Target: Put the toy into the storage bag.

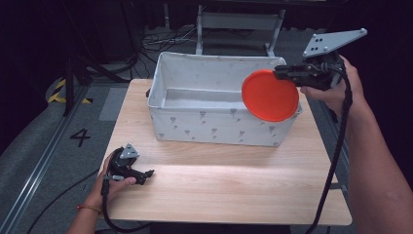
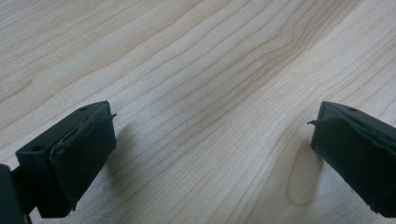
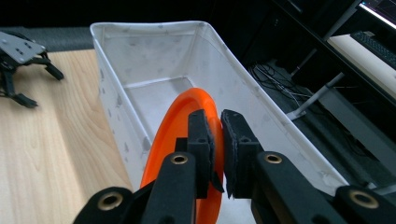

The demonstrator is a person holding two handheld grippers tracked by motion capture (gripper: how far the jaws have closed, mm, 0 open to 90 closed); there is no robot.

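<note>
From the high view, my right claw (image 1: 281, 73) pinches the orange plate (image 1: 270, 95) by its rim, the disc hanging over the right end of the white fabric bin (image 1: 214, 127). If I let go here it could clip the bin's soft wall and slide out onto the surface (image 1: 219, 185).

In the left gripper view, my left claw (image 2: 212, 140) is spread wide with nothing in it, just above the wood (no help if the plate slips).

In the right gripper view, the pads (image 3: 201, 135) bite only a thin edge of the plate (image 3: 180, 121); I judge it could pivot or drop from so shallow a hold
</note>
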